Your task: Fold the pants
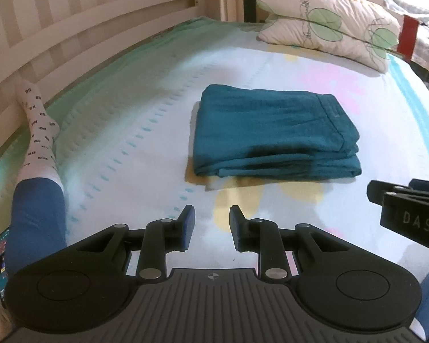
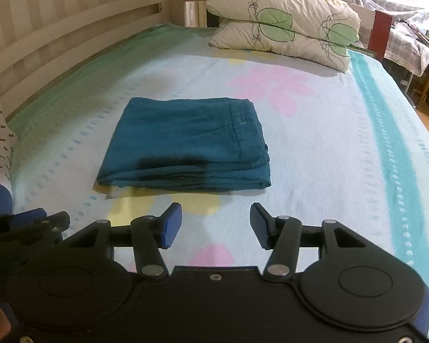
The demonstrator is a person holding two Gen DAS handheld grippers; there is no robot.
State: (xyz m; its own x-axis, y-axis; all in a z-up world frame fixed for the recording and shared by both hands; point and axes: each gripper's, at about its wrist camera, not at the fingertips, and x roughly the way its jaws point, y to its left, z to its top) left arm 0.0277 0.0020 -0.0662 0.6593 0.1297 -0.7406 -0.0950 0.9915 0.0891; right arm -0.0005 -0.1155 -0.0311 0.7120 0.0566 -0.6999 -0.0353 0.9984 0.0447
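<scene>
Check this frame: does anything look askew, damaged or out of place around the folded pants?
Nothing stands out. The teal pants lie folded in a neat stack on the bedsheet, clear of both open grippers. Only the stack's near edge shows slightly uneven layers.
</scene>
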